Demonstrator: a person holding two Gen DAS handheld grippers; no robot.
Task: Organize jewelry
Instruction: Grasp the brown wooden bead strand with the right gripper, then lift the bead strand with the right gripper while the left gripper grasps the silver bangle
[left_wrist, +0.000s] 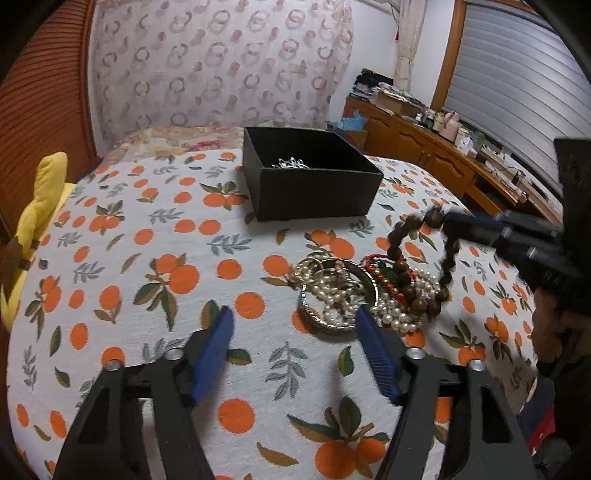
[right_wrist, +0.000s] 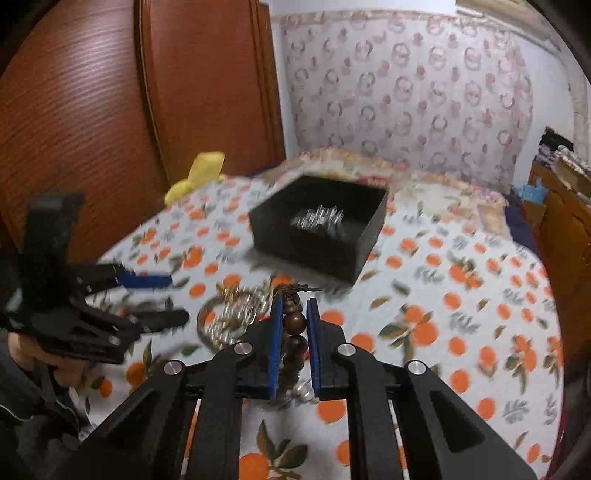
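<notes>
A bed (left_wrist: 122, 258) with an orange-and-leaf printed cover carries everything. A yellow plush toy (left_wrist: 40, 206) lies at its left edge, against a wooden wardrobe (right_wrist: 110, 110); a cluttered wooden dresser (left_wrist: 424, 140) stands beyond the right edge.

The black box (left_wrist: 314, 184) sits open toward the far end of the bed, with a silvery piece (left_wrist: 291, 163) at its bottom. Nearer, the jewelry pile (left_wrist: 354, 295) lies just beside the left hand-held gripper (left_wrist: 293, 325): a metal bangle (left_wrist: 314, 317), pearl strands (left_wrist: 399, 314) and red and green beads tangled together.

The left hand-held gripper hovers low with its blue pads spread wide, holding nothing. The right hand-held gripper (right_wrist: 294, 314) is clamped on a brown wooden bead bracelet (left_wrist: 410, 258), whose top is raised above the pile while its lower loop touches the pearls.
</notes>
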